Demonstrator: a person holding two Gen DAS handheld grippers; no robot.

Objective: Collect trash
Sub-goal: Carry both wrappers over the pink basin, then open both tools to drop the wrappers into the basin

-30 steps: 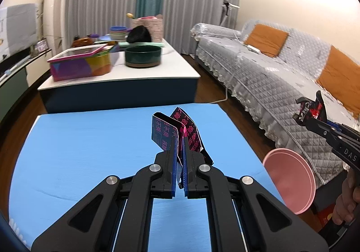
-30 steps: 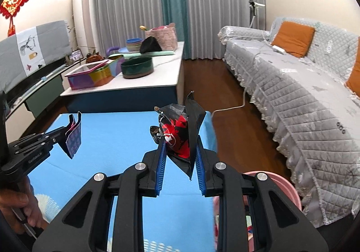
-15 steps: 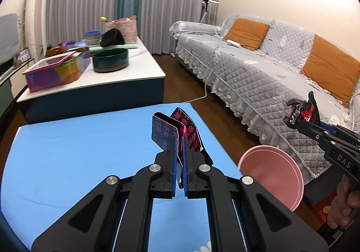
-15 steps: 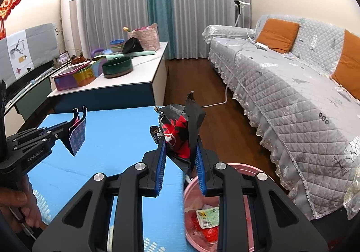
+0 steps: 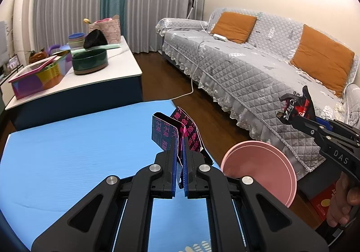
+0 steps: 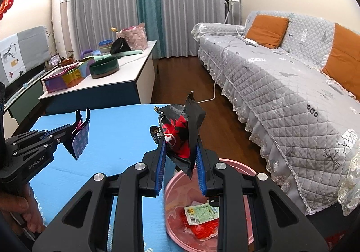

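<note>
Two light, crinkly wrappers are pinched by their edges: left tongs (image 5: 178, 170) clamp the navy packet (image 5: 171, 132), right tongs (image 6: 180, 162) the black-red wrapper (image 6: 180, 137) above the pink bin (image 6: 245, 175).

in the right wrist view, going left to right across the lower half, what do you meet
left gripper shut on the dark blue wrapper → right gripper shut on the black and red wrapper → pink bin → grey sofa

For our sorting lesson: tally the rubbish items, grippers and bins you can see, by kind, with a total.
Wrappers held in grippers: 2 (dark blue and pink wrapper, black and red wrapper)
Grippers: 2 (left gripper, right gripper)
Pink bins: 1 (pink bin)
Total: 5
</note>
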